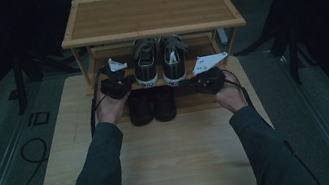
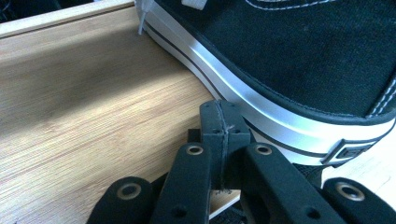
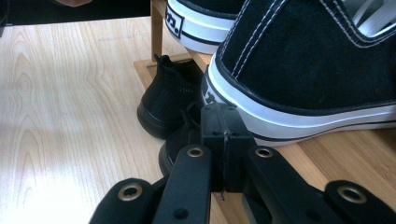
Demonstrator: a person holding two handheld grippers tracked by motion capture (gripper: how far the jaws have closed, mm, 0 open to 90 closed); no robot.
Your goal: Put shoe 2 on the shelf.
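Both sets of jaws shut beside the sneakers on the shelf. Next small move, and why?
Probably open both jaws first. The left gripper and right gripper sit shut at the outer sides of the sneakers on the rack, so neither can take a shoe yet.

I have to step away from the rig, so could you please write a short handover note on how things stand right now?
Left gripper: shut, empty, beside the left sneaker.
Right gripper: shut, empty, beside the right sneaker.
Both sneakers stand side by side on the middle shelf of the shoe rack, heels toward you. A pair of black shoes sits underneath.
Done: both grippers are at the sneakers.
Left: nothing is gripped yet; probably open the fingers and take the sneakers.
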